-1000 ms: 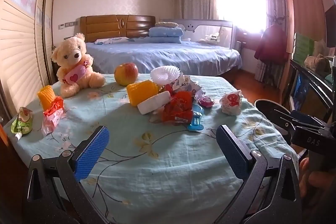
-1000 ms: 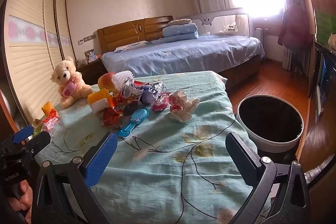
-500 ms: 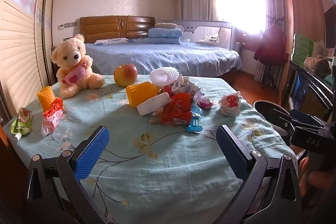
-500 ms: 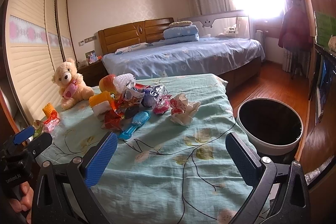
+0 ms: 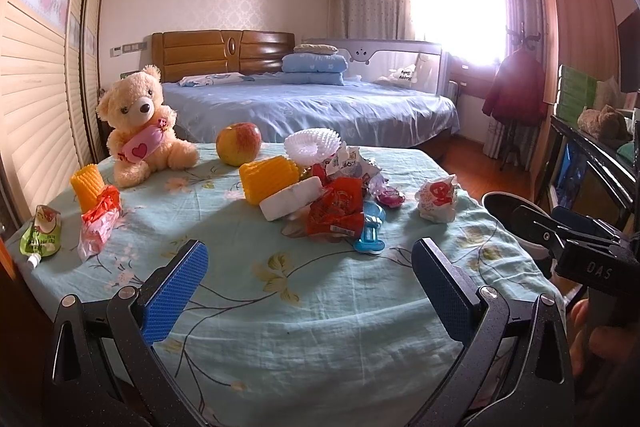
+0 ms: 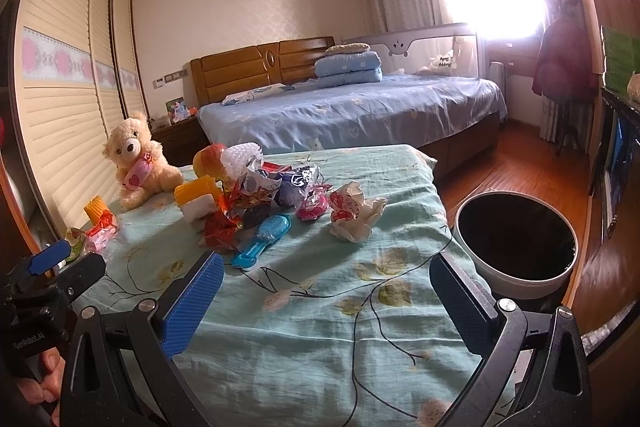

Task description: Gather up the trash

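A heap of wrappers lies mid-table: a red crumpled packet [image 5: 338, 211], silvery foil wrappers [image 6: 288, 183] and a small pink packet [image 6: 313, 207]. A crumpled white-and-red paper wrapper [image 5: 437, 198] [image 6: 354, 213] sits apart on the right. At the left edge lie a red-and-clear wrapper [image 5: 98, 221] and a green drink pouch [image 5: 40, 239]. A white-rimmed bin [image 6: 518, 241] stands on the floor right of the table. My left gripper [image 5: 308, 291] and right gripper [image 6: 326, 303] both hover open over the near tablecloth, nothing between their fingers.
A teddy bear [image 5: 138, 125], an apple [image 5: 238, 149], two yellow corn toys [image 5: 270, 177], a white foam block [image 5: 291, 202], a white fruit net [image 5: 312, 143] and a blue brush [image 6: 262, 241] share the table [image 5: 280, 327]. A bed [image 6: 352, 111] stands behind; wardrobe doors line the left.
Both grippers have drifted slightly forward and up toward the table; the objects have not moved and both stay open.
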{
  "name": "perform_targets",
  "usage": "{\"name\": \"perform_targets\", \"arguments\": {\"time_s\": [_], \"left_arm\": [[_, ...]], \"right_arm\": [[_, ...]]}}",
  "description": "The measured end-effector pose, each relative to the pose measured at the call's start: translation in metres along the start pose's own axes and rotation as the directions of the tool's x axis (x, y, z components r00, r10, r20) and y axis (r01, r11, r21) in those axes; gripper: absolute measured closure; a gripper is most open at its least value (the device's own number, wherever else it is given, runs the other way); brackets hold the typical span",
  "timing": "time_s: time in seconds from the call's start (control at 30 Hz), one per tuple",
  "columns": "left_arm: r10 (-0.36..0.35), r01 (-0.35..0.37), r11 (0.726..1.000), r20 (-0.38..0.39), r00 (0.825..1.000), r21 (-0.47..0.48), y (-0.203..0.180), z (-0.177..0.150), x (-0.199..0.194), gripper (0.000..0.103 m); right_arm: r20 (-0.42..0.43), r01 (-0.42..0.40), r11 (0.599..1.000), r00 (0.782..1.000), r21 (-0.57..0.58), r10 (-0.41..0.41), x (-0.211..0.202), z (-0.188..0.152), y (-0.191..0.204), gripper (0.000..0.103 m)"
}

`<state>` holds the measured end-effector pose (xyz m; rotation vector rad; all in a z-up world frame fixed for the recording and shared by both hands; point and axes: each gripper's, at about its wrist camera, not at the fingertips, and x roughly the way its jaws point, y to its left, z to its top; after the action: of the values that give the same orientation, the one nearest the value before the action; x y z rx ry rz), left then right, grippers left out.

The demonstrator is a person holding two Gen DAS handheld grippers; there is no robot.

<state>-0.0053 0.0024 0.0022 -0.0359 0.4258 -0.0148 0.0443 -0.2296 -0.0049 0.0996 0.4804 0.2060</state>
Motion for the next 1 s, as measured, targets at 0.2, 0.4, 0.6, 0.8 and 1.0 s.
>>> {"name": "perform_targets", "arguments": {"time_s": [0.2, 0.4, 0.6, 0.8, 1.0], "left_arm": [[0.000, 0.000, 1.000, 0.000, 1.000, 0.000, 0.0001, 0.0000, 0.0000, 0.000], [0.001, -0.001, 1.000, 0.001, 1.000, 0.001, 0.0000, -0.0002, -0.0001, 0.000], [0.000, 0.000, 1.000, 0.001, 1.000, -0.001, 0.0002, -0.0002, -0.0001, 0.000], [0.001, -0.001, 1.000, -0.002, 1.000, 0.001, -0.0011, -0.0006, -0.0008, 0.000], [0.000, 0.000, 1.000, -0.009, 1.000, 0.002, -0.0033, -0.0022, 0.0031, 0.000]], "right_arm": [[0.001, 0.000, 1.000, 1.000, 0.000, 0.000, -0.0004, -0.0004, -0.0001, 0.000], [0.003, 0.001, 1.000, 1.000, -0.002, -0.001, -0.0009, -0.0002, 0.0007, 0.000], [0.001, -0.001, 1.000, 1.000, -0.001, 0.001, -0.0009, -0.0001, 0.0012, 0.000], [-0.001, 0.000, 1.000, 1.000, 0.000, 0.000, -0.0006, -0.0007, 0.0015, 0.000], [-0.009, -0.006, 1.000, 1.000, 0.003, 0.006, -0.0002, -0.0024, 0.0021, 0.000]]}}
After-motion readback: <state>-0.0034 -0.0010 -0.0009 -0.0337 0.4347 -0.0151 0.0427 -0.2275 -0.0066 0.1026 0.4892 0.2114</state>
